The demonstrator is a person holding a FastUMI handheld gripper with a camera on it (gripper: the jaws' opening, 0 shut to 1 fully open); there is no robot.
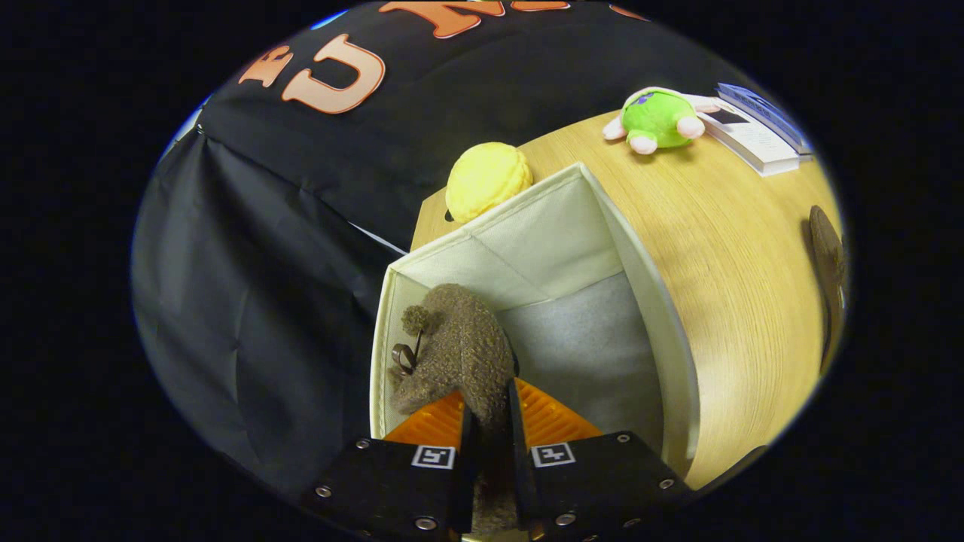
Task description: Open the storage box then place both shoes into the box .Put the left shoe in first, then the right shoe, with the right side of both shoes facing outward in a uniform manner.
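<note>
Jaws: I saw my gripper (491, 421) pinching the brown fuzzy shoe (459, 354), both fingers pressed against its narrow back part, one on either side, with hardly any gap left between them.
Shoe in hand: it hung toe-forward just ahead of the fingers, over the open storage box (557, 248), close to the box's near-left wall. A small pom-pom and a dark loop showed on its side facing left.
Whether it touched the box floor: I could not tell; the shoe body hid what lay under it.
Storage box: a pale fabric box stood open on the bench (723, 248), its mouth turned up toward my camera. The inner walls were cream and the floor looked grey. The floor to the right of the shoe lay bare.
Second shoe: a dark brown shape (827, 263) lay on the bench well to the right of the box, apart from it. It was too squeezed by the lens for me to say for certain that it was the other shoe.
Beyond the box: a yellow plush toy (488, 181) sat on the bench just behind the box's far corner, seemingly touching it or nearly so.
Far end of the bench: a green plush toy (659, 119) lay beside a stack of books (757, 128), the two touching or just about.
Backdrop: black cloth hung behind and to the left of the bench.
</note>
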